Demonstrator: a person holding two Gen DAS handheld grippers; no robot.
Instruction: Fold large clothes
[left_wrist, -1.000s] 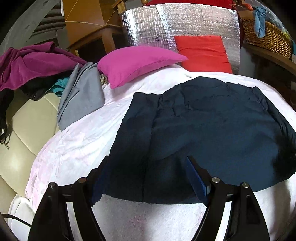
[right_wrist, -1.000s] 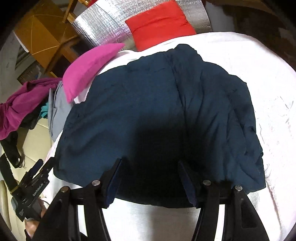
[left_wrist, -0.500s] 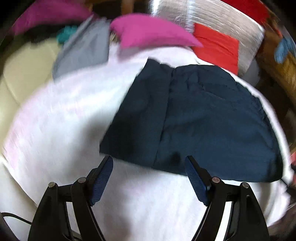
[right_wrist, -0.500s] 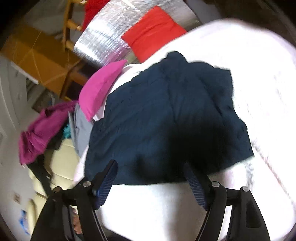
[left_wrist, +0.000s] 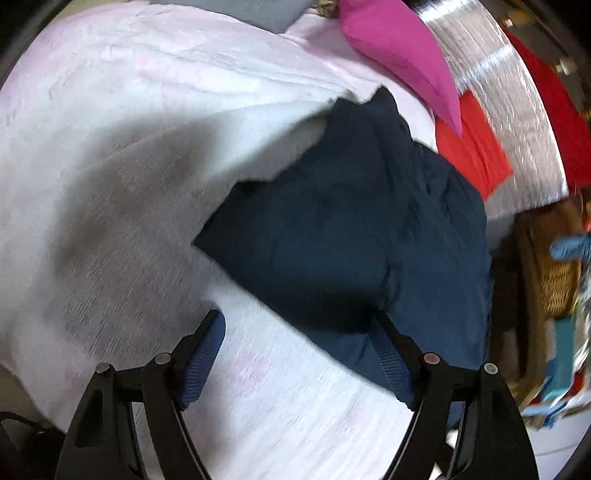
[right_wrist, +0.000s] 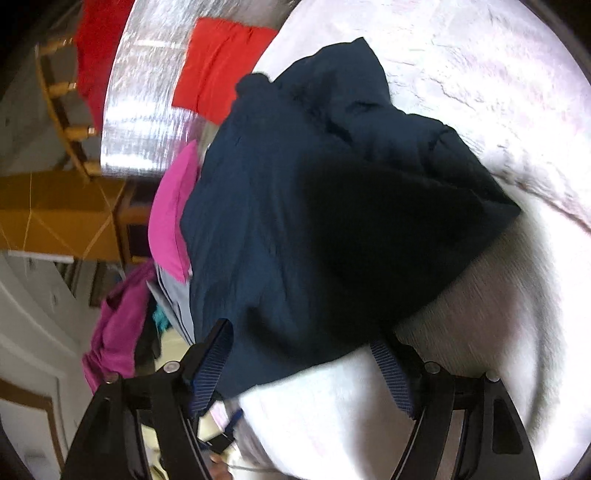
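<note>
A folded dark navy garment (left_wrist: 354, 236) lies on the white bed cover (left_wrist: 110, 184). In the left wrist view my left gripper (left_wrist: 301, 339) is open and empty, its right finger at the garment's near edge and its left finger over bare cover. In the right wrist view the same garment (right_wrist: 314, 229) fills the middle. My right gripper (right_wrist: 306, 354) is open, with the garment's near edge between its fingers and nothing held.
A magenta pillow (left_wrist: 402, 51), a red pillow (left_wrist: 472, 147) and a silver foil panel (left_wrist: 517, 110) stand beyond the garment. A wicker basket (left_wrist: 554, 273) is at the right. Grey and purple clothes (right_wrist: 122, 325) lie piled at the bed's left side.
Both grippers have swung and tilted, the left one rolling right and the right one rolling left. The garment now appears rotated and closer in both views. Both stay open.
</note>
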